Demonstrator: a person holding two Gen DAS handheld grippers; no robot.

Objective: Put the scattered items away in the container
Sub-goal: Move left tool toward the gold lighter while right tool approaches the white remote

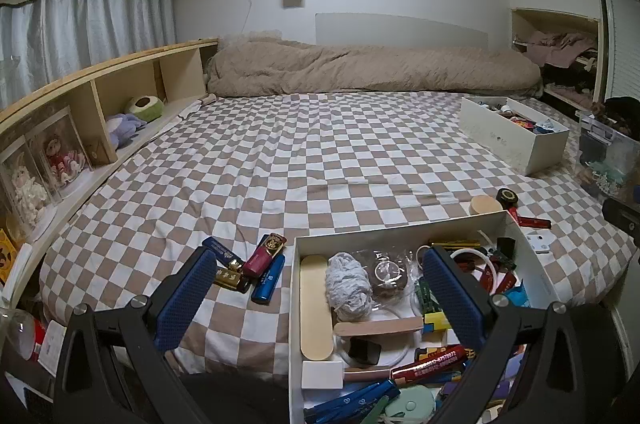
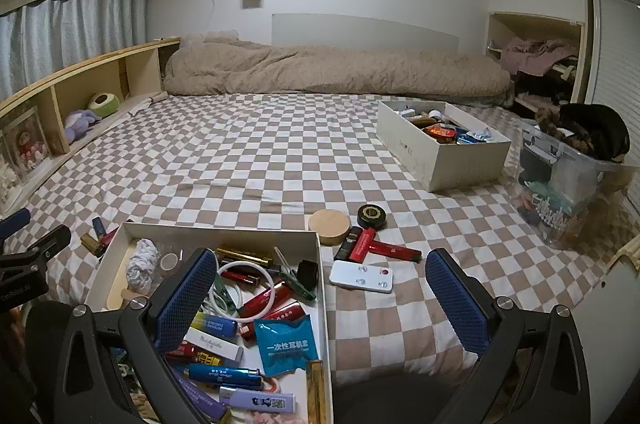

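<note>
Both grippers hang wide open and hold nothing: the left gripper (image 1: 320,298) straddles the near box's left wall, the right gripper (image 2: 320,298) its right wall. The box (image 2: 224,230) sits at 6 o'clock on the checked bed (image 2: 260,159), already crowded with lighters, a cord and packets. Loose things lie in two clusters. At 9 o'clock of the box are four small pieces: two blue lighters (image 1: 268,278), a magenta one (image 1: 260,256) and a gold bar (image 1: 232,278). At 3 o'clock are six: a wooden lid (image 2: 329,226), a black puck (image 2: 372,216), a white remote (image 2: 361,276), a black lighter (image 2: 347,244) and two red sticks (image 2: 394,250). All look light and rigid; the lighters seem glossy and may slip, so pinch across the short sides at mid-length. The remote is flat, best taken by its long edges; the lid and puck across their diameter. A second box (image 2: 436,159) stands at 2 o'clock, well apart.
</note>
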